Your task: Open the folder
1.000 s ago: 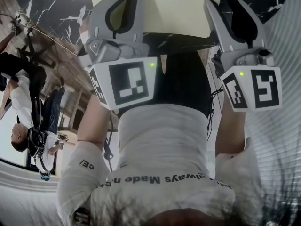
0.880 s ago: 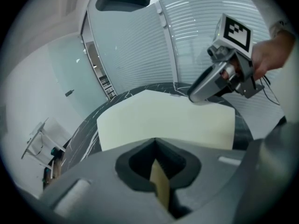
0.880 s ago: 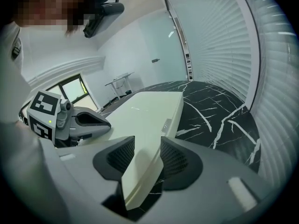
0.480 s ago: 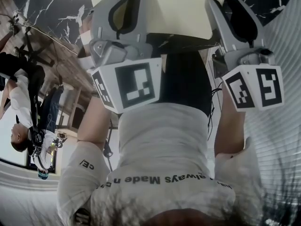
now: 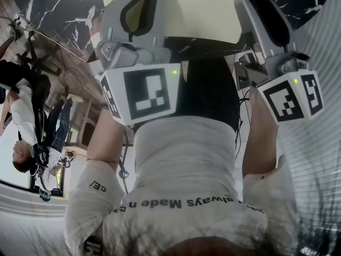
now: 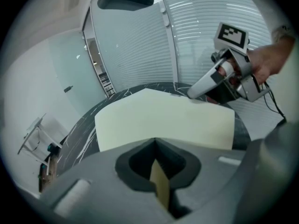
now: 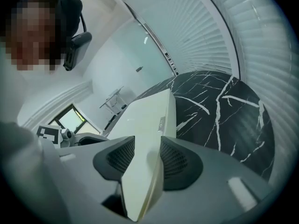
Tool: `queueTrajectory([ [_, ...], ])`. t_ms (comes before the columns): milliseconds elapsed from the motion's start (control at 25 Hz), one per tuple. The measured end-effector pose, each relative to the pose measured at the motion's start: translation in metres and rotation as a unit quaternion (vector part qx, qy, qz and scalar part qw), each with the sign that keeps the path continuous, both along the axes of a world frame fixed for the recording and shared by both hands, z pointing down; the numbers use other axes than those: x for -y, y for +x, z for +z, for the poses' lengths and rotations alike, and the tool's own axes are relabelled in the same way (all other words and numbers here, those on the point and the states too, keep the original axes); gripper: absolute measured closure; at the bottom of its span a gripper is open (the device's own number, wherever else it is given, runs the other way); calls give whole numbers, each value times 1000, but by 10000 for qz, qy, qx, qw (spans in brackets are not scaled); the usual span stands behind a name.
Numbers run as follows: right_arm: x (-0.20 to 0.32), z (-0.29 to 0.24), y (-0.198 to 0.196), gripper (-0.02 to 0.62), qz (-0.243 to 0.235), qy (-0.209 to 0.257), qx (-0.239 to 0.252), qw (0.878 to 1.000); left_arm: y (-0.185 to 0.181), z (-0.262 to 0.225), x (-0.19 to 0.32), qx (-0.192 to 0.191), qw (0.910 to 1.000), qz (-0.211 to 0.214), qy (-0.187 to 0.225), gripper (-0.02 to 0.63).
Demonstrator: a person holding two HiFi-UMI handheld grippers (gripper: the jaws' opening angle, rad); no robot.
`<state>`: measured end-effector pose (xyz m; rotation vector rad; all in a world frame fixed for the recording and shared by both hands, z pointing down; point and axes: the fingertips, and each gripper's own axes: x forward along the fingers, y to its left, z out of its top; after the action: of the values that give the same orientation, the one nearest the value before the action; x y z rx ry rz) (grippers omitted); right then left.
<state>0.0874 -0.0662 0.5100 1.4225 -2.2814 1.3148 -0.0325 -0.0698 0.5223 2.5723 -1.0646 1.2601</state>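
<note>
The cream folder point(image 6: 163, 120) lies on the black table point(image 7: 224, 111), in the middle of both gripper views. The left gripper point(image 6: 155, 146) pinches a thin edge of it, and the right gripper point(image 7: 147, 143) presses its fingers on a thicker edge, low in each view.

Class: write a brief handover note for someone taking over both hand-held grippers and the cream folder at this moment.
Left hand-held gripper: shut on a thin edge of the folder.
Right hand-held gripper: closed on a thick corner of the folder.
Folder: lies flat on the black marble table and looks closed.
Done: both grips taken.
Left: lift the cover open.
</note>
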Motion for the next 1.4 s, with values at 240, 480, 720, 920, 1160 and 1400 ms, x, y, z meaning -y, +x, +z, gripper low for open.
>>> queueTrajectory([
  [240, 7, -7, -5, 419, 10, -17, 443, 9990, 0, 2, 0, 81, 10000, 42, -15, 607],
  [480, 6, -12, -2, 420, 228, -157, 1065, 9939, 0, 4, 0, 136, 9999, 46, -52, 609],
  [720, 4, -17, -2, 422, 268, -129, 1156, 9929, 0, 5, 0, 152, 9998, 29, -161, 607],
  [920, 6, -26, -2, 419, 249, -60, 1204, 9924, 0, 4, 2, 209, 9996, 42, -184, 607],
  [1160, 3, -30, -3, 414, 219, -92, 1180, 9927, 0, 4, 1, 221, 9994, 4, -265, 607],
  [1400, 2, -34, -7, 408, 127, -56, 1188, 9928, -1, 7, 1, 228, 9993, -4, -304, 607],
])
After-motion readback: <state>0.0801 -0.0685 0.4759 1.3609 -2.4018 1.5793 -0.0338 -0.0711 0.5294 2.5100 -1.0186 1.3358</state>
